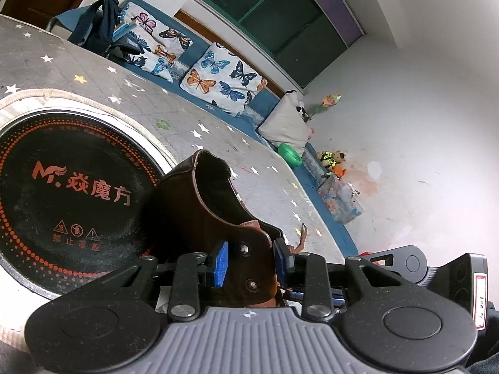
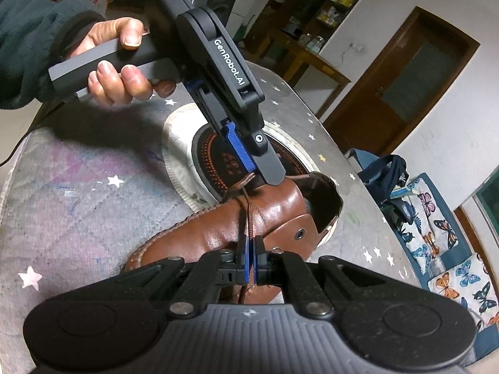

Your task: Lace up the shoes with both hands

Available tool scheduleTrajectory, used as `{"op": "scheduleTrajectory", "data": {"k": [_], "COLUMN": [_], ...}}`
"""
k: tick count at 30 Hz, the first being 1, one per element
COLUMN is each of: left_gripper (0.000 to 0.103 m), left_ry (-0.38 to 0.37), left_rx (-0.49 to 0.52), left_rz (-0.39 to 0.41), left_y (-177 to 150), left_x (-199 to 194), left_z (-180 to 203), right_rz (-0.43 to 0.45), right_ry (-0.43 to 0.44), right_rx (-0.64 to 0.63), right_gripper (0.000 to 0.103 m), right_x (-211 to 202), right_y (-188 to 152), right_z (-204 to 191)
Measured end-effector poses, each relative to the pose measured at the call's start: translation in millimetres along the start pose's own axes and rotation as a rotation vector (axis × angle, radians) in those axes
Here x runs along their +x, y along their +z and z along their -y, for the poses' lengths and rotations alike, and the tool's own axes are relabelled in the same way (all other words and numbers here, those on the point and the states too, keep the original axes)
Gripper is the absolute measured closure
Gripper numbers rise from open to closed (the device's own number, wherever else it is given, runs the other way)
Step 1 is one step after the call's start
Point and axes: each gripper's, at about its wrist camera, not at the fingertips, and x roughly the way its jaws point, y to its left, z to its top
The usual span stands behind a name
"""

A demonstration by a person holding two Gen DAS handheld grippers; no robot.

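Observation:
A brown leather shoe [image 2: 218,233] lies on the grey star-patterned table cover [image 2: 78,193]. In the left wrist view my left gripper [image 1: 251,263] is shut on the shoe's eyelet flap [image 1: 252,261], its blue pads [image 1: 220,263] pressed on either side of the leather with two metal eyelets showing. In the right wrist view my right gripper [image 2: 250,257] is shut on the brown shoelace [image 2: 249,215], which runs taut up across the shoe toward the other gripper [image 2: 265,168]. A hand [image 2: 118,62] holds that left gripper from above.
A round black hotplate [image 1: 65,199] with orange print is set into the table just behind the shoe. Butterfly-print cushions [image 1: 218,78] line a blue bench along the far table edge, with a dark bag [image 1: 99,25], a green ring [image 1: 290,154] and toys beyond.

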Motion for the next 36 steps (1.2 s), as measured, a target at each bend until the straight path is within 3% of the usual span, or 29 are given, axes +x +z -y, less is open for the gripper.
{"op": "scheduleTrajectory", "data": {"k": [15, 25, 29, 33, 36], "left_gripper": [0.066, 0.069, 0.077, 0.092, 0.095], "left_ry": [0.025, 0.072, 0.099, 0.116, 0.126], "left_rx": [0.018, 0.142, 0.195, 0.206, 0.221], "left_rz": [0.019, 0.009, -0.001, 0.011, 0.032], "left_y": [-3, -24, -31, -35, -39], "left_x": [-5, -14, -9, -7, -9], "left_z": [7, 20, 25, 24, 27], "right_rz": [0.031, 0.044, 0.048, 0.051, 0.053], "right_ry": [-0.008, -0.023, -0.026, -0.031, -0.035], "right_rx": [-0.071, -0.055, -0.044, -0.031, -0.021], "right_gripper": [0.101, 0.101, 0.101, 0.101, 0.101], "right_x": [14, 15, 15, 15, 14], "right_y": [10, 8, 8, 8, 7], "right_z": [-5, -5, -5, -4, -3]}}
